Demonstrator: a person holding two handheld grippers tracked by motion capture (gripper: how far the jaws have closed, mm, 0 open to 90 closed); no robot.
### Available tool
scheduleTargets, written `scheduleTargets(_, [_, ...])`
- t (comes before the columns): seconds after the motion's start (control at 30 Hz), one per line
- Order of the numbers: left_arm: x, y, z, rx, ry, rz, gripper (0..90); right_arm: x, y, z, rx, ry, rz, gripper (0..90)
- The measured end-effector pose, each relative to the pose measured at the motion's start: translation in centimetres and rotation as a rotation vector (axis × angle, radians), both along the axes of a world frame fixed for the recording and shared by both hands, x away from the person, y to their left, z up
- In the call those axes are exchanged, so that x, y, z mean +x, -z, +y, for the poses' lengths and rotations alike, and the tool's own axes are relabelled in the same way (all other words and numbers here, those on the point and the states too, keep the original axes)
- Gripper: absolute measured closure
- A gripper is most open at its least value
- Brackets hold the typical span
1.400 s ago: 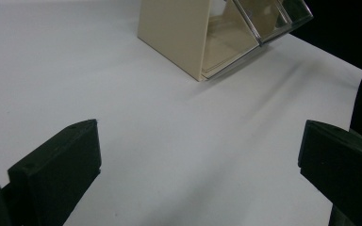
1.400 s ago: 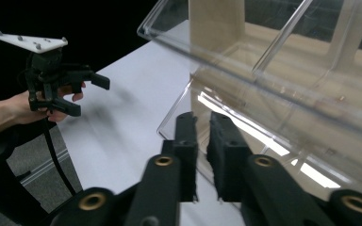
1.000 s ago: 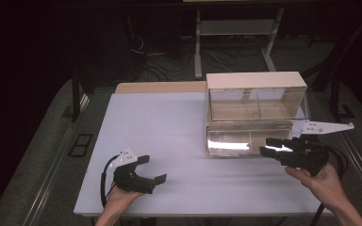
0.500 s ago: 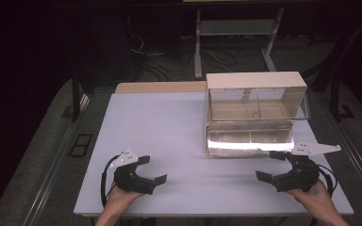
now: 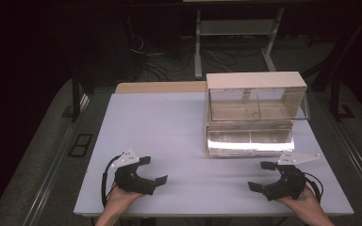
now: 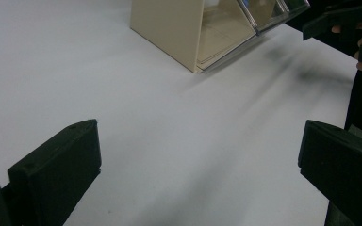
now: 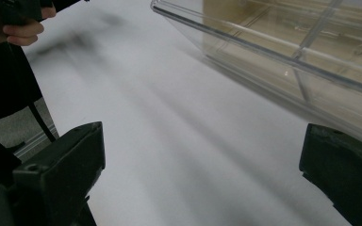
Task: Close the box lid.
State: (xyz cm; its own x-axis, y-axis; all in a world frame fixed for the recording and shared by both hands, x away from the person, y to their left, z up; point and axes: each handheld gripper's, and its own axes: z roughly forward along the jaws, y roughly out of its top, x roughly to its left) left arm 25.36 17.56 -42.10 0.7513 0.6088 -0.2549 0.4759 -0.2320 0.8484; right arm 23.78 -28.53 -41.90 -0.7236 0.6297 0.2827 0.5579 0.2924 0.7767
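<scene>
Two hand-held grippers, both jaws apart, nothing between. I see storage box [image 5: 256,113] at bench [image 5: 169,136] far right side. Right hand-held gripper [image 5: 263,176] just before box's clear front, nearer; left hand-held gripper [image 5: 153,170] well apart. Box's long axis runs across.

Forearms cut off at the high view's bottom edge. Clear bin [image 7: 283,56] cropped top and right in the right gripper view. Contents of storage box [image 5: 256,113] too faint to identify.
</scene>
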Motion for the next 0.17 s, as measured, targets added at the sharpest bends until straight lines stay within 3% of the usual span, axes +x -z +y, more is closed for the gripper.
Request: scheduleTargets(0.17, [0.01,0.0,0.0,-0.001,0.002,0.0,0.0,-0.09,0.08,0.22,-0.001,-0.006,0.002,0.6])
